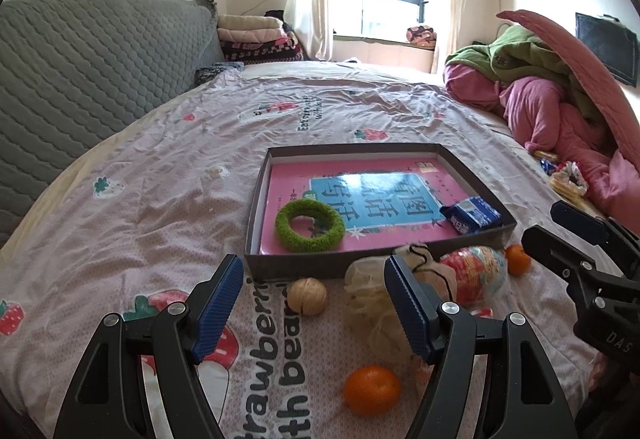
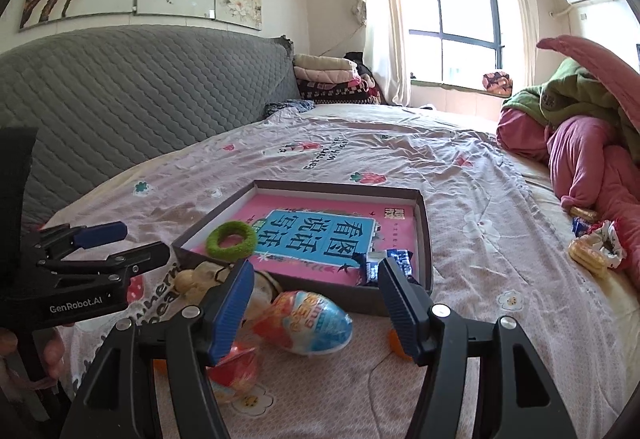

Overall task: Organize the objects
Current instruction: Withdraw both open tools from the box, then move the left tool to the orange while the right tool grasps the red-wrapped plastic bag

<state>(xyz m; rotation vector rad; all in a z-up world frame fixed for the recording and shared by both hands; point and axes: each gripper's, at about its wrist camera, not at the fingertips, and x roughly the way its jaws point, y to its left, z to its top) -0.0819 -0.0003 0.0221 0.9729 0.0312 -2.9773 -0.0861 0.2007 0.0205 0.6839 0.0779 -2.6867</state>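
A shallow dark box (image 1: 372, 263) lies on the bed sheet (image 1: 160, 199), near the front edge of the bed, and its long side runs parallel to that edge. Inside it a pink book (image 1: 288, 183) lies flat and almost fills the bottom; its long axis goes along the box, and its printed title is upside down from here, so the top of the book points to the front wall of the box. On the book a green ring (image 1: 310, 225) lies flat near the front left corner of the box, and a blue snack packet (image 1: 471, 214) lies at the front right corner, with its long axis slanted toward the right wall.

Between the front wall of the box and the front edge of the bed some things still lie on the sheet. There is a walnut (image 1: 306, 296) just beside the box wall, a pale mesh pouch (image 1: 372, 299), an egg-shaped foil packet (image 2: 304, 321) with its long axis about parallel to the front wall and its blue end to the right, and an orange (image 1: 372, 390) nearer to the bed edge. A smaller orange (image 1: 517, 259) lies near the front right corner of the box.

The left gripper (image 1: 314, 307) hangs over the walnut and the pouch with its fingers wide and nothing between them. The right gripper (image 2: 316, 305) is over the egg packet, its fingers apart and not touching it.
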